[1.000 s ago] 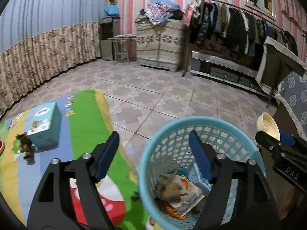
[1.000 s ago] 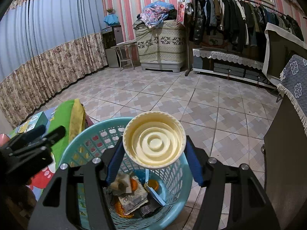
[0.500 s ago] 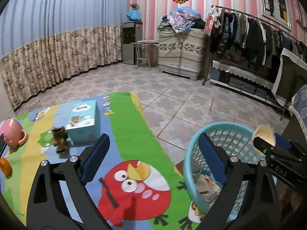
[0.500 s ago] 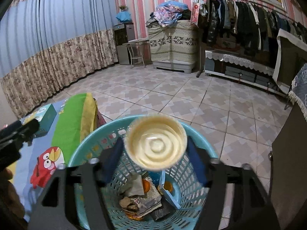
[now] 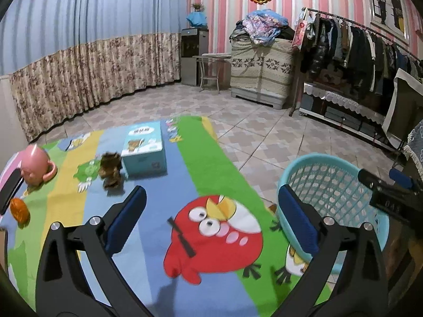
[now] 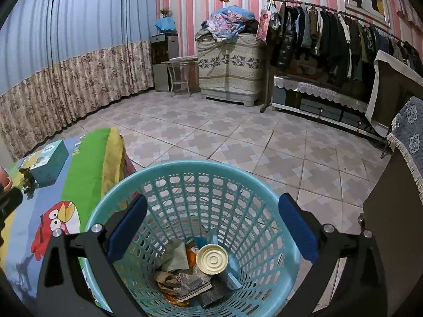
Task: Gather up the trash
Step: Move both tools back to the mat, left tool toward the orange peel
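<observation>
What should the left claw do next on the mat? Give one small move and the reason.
Probably ease the left claw forward and to the left toward the brown crumpled scrap beside the teal box. Both claws are opening with nothing between their pads, and the cream cup already lies in the blue basket under the right claw, so that scrap looks like the nearest trash left.

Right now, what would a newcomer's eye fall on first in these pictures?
First the round turquoise plastic lattice basket under the right gripper, whose jaws are opening over a cream round cup lying on crumpled trash. Next the bright play mat with a red cartoon bird, beside the basket.
</observation>
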`<state>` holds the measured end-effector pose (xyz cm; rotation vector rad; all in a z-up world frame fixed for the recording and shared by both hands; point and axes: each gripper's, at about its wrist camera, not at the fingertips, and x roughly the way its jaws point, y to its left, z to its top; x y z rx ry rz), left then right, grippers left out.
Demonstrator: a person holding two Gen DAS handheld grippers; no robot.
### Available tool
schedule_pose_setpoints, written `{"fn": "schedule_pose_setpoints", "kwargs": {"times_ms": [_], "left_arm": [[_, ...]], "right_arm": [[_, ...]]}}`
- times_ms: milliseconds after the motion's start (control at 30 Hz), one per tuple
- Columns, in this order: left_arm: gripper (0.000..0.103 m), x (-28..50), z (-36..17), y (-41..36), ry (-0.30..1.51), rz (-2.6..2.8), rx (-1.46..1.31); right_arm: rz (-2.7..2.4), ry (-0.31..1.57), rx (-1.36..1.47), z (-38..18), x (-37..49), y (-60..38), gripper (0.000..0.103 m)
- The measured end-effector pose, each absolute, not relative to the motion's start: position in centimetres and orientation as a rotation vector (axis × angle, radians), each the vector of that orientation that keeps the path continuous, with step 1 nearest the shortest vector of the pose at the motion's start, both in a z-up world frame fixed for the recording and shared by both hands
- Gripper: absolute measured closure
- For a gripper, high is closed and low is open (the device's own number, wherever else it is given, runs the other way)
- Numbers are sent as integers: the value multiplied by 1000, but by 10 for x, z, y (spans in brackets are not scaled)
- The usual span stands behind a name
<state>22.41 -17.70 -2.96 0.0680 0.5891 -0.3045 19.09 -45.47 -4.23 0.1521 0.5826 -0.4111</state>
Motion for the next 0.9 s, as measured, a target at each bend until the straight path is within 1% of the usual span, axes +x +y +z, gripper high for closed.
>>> {"fn": "schedule_pose_setpoints", "kwargs": {"times_ms": [233,433,600,900], "left_arm": [[6,211,-40,-150,617,-276,55],[6,207,-41,-108,610,-226,45],[6,218,-43,-46,615,-138,20],[6,245,-46,88,635,61,-87]], "right_arm": [[-384,577,131,-44,194,-435,5],[-352,609,59,-51,202,-407,5],[-331,615,8,-52,205,-380,5],[-189,650,45,-58,209,-328,5]]}}
